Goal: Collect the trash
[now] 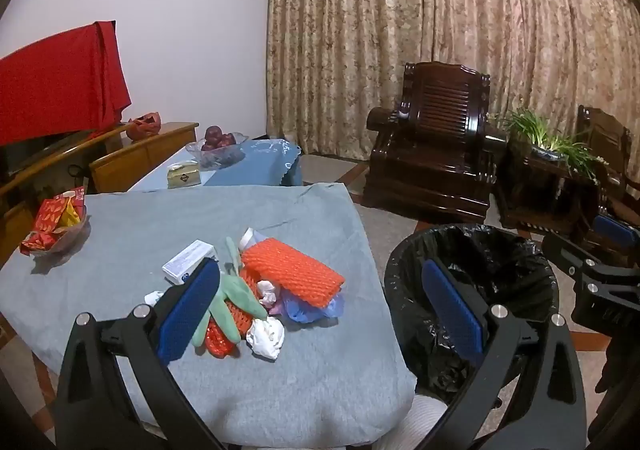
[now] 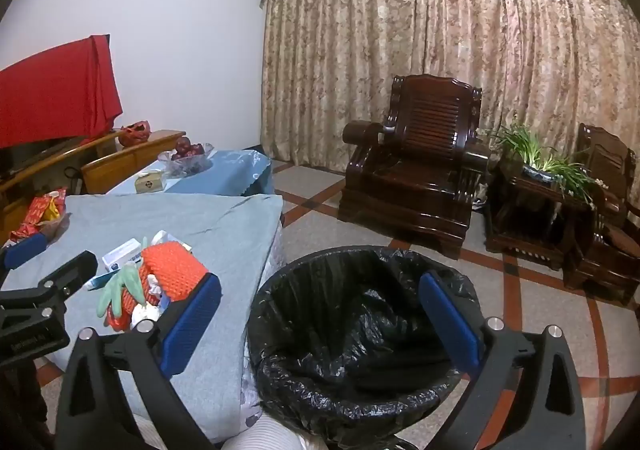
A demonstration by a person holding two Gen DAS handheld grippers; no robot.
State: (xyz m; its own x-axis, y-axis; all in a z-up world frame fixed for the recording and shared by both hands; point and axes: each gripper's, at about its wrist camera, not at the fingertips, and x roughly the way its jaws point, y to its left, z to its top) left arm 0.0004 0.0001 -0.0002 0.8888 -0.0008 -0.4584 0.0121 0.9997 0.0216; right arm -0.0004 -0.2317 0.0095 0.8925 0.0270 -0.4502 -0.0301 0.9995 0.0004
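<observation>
A trash pile lies on the grey-blue table cloth (image 1: pixel 200 218): an orange foam net (image 1: pixel 294 275), a green glove (image 1: pixel 230 300), crumpled white tissue (image 1: pixel 266 336), a small white box (image 1: pixel 188 259) and a bluish plastic bag (image 1: pixel 308 308). The pile also shows in the right wrist view, with the orange net (image 2: pixel 174 268) and glove (image 2: pixel 120 286). A bin with a black liner (image 1: pixel 472 274) stands on the floor right of the table and fills the lower middle of the right wrist view (image 2: pixel 352 330). My left gripper (image 1: pixel 320 310) is open and empty above the table's near right corner. My right gripper (image 2: pixel 320 326) is open and empty over the bin.
A glass dish of red snack packets (image 1: pixel 56 222) sits at the table's left. Behind stands a second table with a fruit bowl (image 1: pixel 218 144) and a tissue box (image 1: pixel 183 175). Dark wooden armchairs (image 1: pixel 432 154), a plant stand (image 1: pixel 544 146) and a curtain are at the back.
</observation>
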